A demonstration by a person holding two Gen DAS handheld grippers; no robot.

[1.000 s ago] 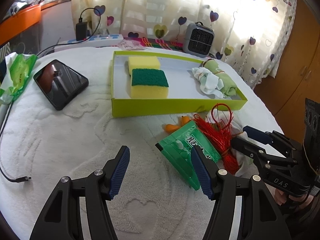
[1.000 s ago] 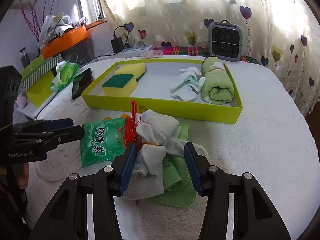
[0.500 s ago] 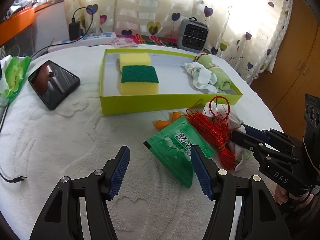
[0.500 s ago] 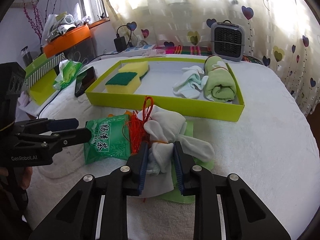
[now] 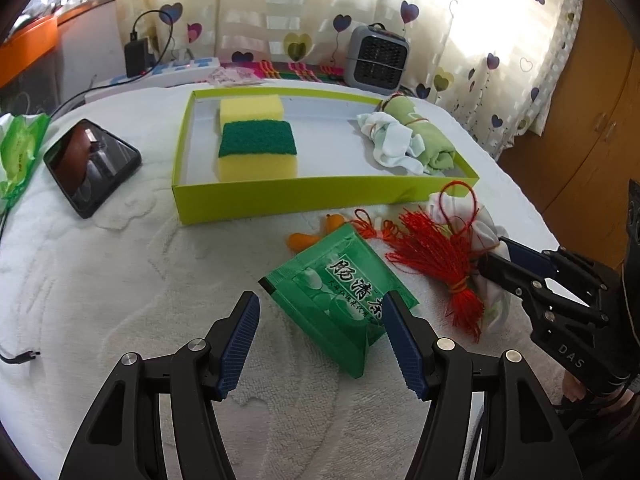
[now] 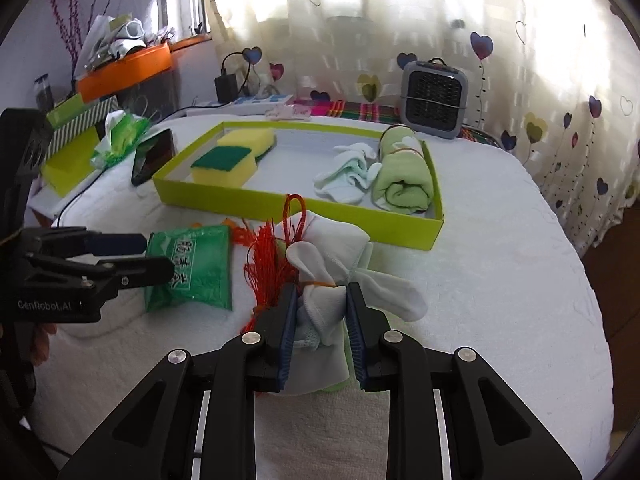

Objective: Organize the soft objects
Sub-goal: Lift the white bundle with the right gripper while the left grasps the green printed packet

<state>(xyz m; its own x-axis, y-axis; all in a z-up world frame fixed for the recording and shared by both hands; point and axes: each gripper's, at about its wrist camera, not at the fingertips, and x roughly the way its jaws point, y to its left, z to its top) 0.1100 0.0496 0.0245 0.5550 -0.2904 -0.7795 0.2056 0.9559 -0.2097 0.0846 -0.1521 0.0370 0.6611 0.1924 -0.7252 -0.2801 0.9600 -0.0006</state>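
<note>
Grasp step: right tool (image 6: 321,320) clamped on white cloth bundle (image 6: 326,276); left tool (image 5: 316,340) apart, idle. Next, judged: lift clear of red tassel (image 6: 266,264), carry to green tray (image 6: 434,226) just ahead.

— What kind of place is this?

— A lived-in room at home. The curtains (image 6: 460,20) are cream with printed hearts and balloons, daylight coming through them.

— And the work surface?

— A table under a white embossed cloth (image 5: 120,280), more bedspread than bench. A small grey heater (image 6: 434,98) sits at the back, beside a power strip (image 6: 256,101) with a charger plugged in.

— Anything else domestic?

— A phone (image 5: 90,166) lying face up, a wooden wardrobe door (image 5: 592,120) at the right, an orange shelf (image 6: 128,70) by the window piled with odds and ends, and purple flower sprigs (image 6: 66,20) against the wall.
</note>
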